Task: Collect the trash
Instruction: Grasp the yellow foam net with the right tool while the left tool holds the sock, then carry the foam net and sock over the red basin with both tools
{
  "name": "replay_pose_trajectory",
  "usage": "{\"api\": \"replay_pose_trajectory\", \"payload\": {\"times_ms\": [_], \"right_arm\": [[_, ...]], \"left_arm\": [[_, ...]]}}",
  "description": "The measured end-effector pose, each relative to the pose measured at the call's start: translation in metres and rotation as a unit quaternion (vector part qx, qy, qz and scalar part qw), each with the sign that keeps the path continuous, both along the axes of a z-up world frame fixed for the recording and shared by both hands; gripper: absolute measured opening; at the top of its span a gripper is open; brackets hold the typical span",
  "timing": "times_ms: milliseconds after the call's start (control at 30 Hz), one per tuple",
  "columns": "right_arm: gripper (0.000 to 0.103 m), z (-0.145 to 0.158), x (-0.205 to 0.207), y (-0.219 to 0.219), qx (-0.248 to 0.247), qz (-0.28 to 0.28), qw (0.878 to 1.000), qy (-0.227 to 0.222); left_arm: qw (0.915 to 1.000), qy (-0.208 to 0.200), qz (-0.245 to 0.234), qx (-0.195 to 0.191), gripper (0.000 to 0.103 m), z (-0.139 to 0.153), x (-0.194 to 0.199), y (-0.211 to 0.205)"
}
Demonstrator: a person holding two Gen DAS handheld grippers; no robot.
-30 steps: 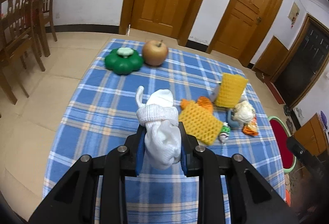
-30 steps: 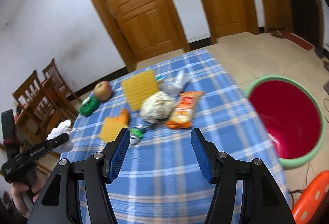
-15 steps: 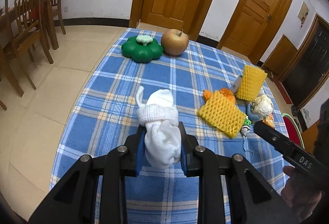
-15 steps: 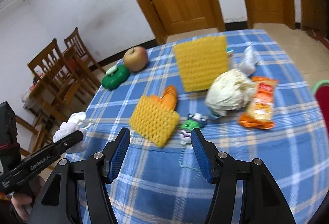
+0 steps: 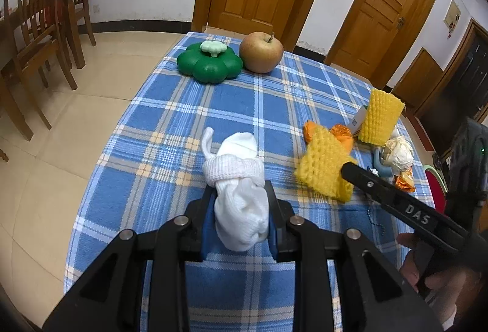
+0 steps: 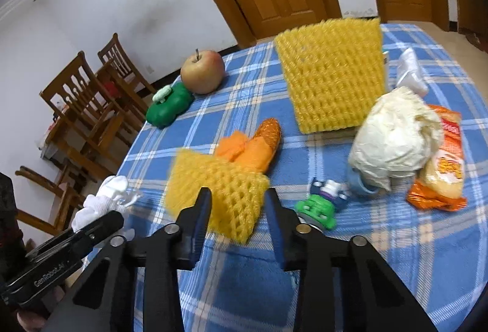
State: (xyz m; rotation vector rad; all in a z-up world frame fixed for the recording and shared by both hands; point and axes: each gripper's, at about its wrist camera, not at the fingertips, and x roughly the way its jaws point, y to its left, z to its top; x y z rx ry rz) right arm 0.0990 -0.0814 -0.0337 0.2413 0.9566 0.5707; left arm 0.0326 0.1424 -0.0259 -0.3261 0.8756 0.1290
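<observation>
My left gripper (image 5: 239, 204) is shut on a white sock (image 5: 235, 176), held low over the blue checked tablecloth (image 5: 170, 149). In the right wrist view my right gripper (image 6: 238, 198) has its jaws closing around a small yellow foam net (image 6: 219, 179), and both pads touch its sides. Behind it lie an orange foam net (image 6: 259, 146), a large upright yellow foam net (image 6: 332, 79), a crumpled paper ball (image 6: 393, 140) and an orange snack packet (image 6: 442, 176). A green toy keychain (image 6: 317, 207) lies just right of the right gripper.
An apple (image 5: 260, 53) and a green flower-shaped container (image 5: 209, 63) stand at the table's far end. Wooden chairs (image 5: 36, 27) stand on the tiled floor to the left. A red basin (image 5: 434, 182) shows past the table's right edge.
My right gripper has swung left and down from the snack packet side to the small yellow net, and its jaws have narrowed around it. The left gripper keeps hold of the sock.
</observation>
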Motion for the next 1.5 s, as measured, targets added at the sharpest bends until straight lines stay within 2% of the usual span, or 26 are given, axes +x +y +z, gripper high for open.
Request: {"api": "replay_pose_trajectory", "payload": {"times_ms": [167, 267, 400, 500, 700, 767, 833, 867, 933, 1167, 1500], "right_arm": [[0.017, -0.006, 0.002, 0.004, 0.004, 0.011, 1.0, 0.006], [0.015, -0.005, -0.002, 0.003, 0.006, 0.015, 1.0, 0.002], [0.019, 0.003, -0.007, 0.005, 0.0, 0.009, 1.0, -0.01], [0.033, 0.005, -0.006, 0.01, -0.021, 0.004, 1.0, -0.015], [0.035, -0.001, 0.001, 0.021, -0.045, -0.005, 0.999, -0.008], [0.032, -0.002, -0.001, 0.026, -0.057, -0.004, 0.998, -0.015], [0.02, -0.002, -0.004, 0.03, -0.068, -0.003, 0.997, -0.023], [0.012, -0.003, -0.005, 0.029, -0.061, -0.003, 0.998, -0.021], [0.009, -0.002, -0.006, 0.026, -0.048, -0.001, 0.999, -0.02], [0.009, 0.026, -0.031, 0.003, -0.002, -0.015, 0.998, -0.059], [0.009, 0.067, -0.065, -0.054, 0.016, -0.073, 0.991, -0.107]], "left_arm": [[1.0, -0.001, -0.002, -0.001, 0.028, 0.0, 0.001, -0.001], [1.0, -0.002, -0.003, 0.0, 0.028, 0.001, 0.0, -0.003], [1.0, -0.004, 0.0, 0.0, 0.028, 0.001, 0.0, -0.002], [1.0, -0.004, 0.001, 0.0, 0.028, 0.001, -0.001, -0.001], [1.0, -0.004, 0.002, -0.002, 0.028, 0.002, -0.002, 0.0], [1.0, -0.004, 0.002, -0.002, 0.028, 0.002, -0.002, 0.0], [1.0, -0.005, 0.003, -0.002, 0.028, 0.002, -0.002, 0.0], [1.0, -0.005, 0.003, -0.001, 0.028, 0.002, -0.002, 0.0], [1.0, -0.006, 0.001, 0.001, 0.028, 0.003, -0.002, -0.001], [0.9997, -0.018, -0.018, 0.001, 0.028, 0.013, -0.004, -0.014], [0.9966, -0.038, -0.073, -0.011, 0.028, 0.034, -0.005, -0.049]]}}
